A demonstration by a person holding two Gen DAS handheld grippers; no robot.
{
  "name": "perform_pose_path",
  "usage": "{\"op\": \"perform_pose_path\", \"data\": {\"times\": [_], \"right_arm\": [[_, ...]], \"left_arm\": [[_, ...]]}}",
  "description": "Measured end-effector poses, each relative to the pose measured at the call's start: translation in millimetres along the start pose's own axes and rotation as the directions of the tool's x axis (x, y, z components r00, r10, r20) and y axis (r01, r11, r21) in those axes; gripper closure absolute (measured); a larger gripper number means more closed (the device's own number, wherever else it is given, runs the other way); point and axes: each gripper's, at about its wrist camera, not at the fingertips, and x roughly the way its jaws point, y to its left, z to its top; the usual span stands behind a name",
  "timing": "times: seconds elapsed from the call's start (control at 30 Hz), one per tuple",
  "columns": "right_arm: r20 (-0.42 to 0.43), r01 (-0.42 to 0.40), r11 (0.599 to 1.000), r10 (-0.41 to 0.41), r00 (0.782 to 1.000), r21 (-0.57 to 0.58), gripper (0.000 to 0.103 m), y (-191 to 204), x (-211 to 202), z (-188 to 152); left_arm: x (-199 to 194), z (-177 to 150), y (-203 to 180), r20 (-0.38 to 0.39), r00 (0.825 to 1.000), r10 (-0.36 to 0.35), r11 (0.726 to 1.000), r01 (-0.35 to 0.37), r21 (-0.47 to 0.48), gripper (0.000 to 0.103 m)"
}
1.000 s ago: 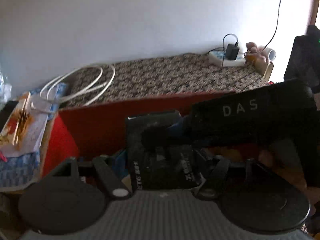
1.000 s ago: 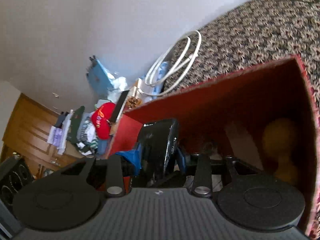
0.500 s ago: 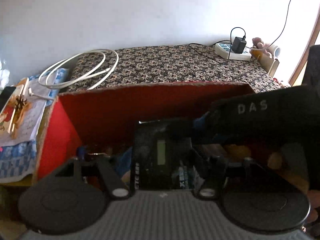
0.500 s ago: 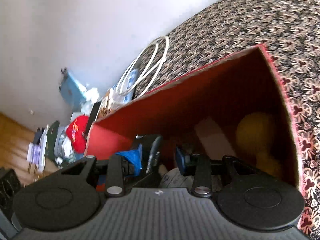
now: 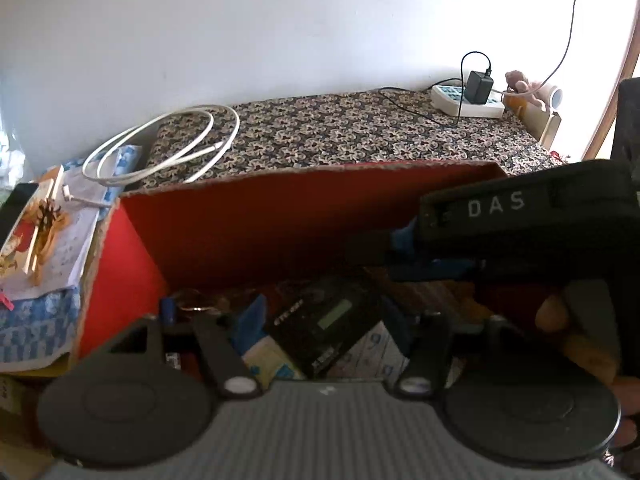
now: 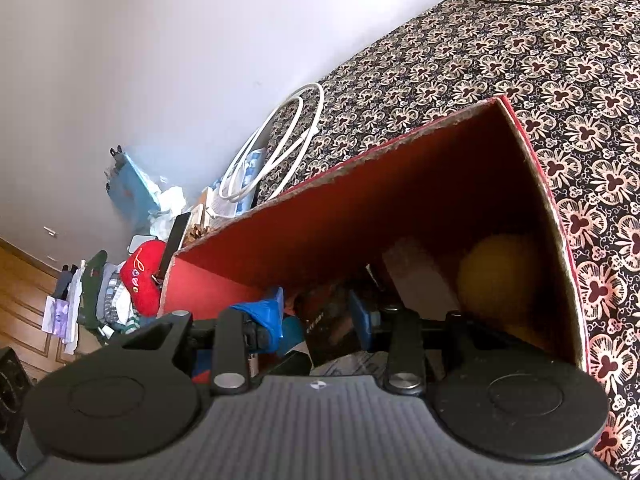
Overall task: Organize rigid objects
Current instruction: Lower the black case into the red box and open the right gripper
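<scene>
A red cardboard box stands open on the patterned bed cover; it also shows in the right wrist view. A black device with a small screen lies tilted inside the box among other items, and shows in the right wrist view. My left gripper is open above it, not touching it. My right gripper is open over the box; its body marked DAS shows in the left wrist view. A yellow ball sits in the box's right corner.
A white coiled cable lies behind the box on the left. A power strip with a black charger sits at the far right by the wall. Papers and a book lie left of the box. Clothes are piled on the floor.
The black device was held upright between my left gripper's fingers; the fingers have opened and it now lies tilted in the box. Both grippers have risen a little.
</scene>
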Motion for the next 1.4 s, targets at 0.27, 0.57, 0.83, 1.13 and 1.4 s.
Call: {"op": "perform_pose_path", "data": {"times": [0.27, 0.57, 0.83, 1.13, 1.4], "right_arm": [[-0.01, 0.025, 1.0, -0.025, 1.0, -0.005, 0.082, 2, 3, 1], [-0.03, 0.056, 0.998, -0.056, 0.998, -0.014, 0.082, 3, 8, 3], [-0.041, 0.053, 0.998, -0.053, 0.998, -0.017, 0.082, 3, 10, 5], [-0.036, 0.037, 0.999, -0.037, 0.999, -0.012, 0.082, 0, 9, 6], [-0.033, 0.044, 0.999, -0.044, 0.998, -0.005, 0.082, 0, 8, 7]], "left_arm": [[-1, 0, -3, 0.003, 1.0, 0.023, 1.0, -0.023, 0.016, 0.028], [2, 2, -3, -0.009, 0.999, 0.052, 0.998, -0.052, 0.017, 0.026], [3, 6, -6, -0.002, 0.992, 0.125, 0.991, -0.124, 0.048, 0.023], [6, 9, -6, 0.023, 0.98, 0.196, 0.976, -0.197, 0.09, 0.023], [14, 15, 3, -0.007, 0.983, 0.186, 0.982, -0.185, 0.041, 0.023]]}}
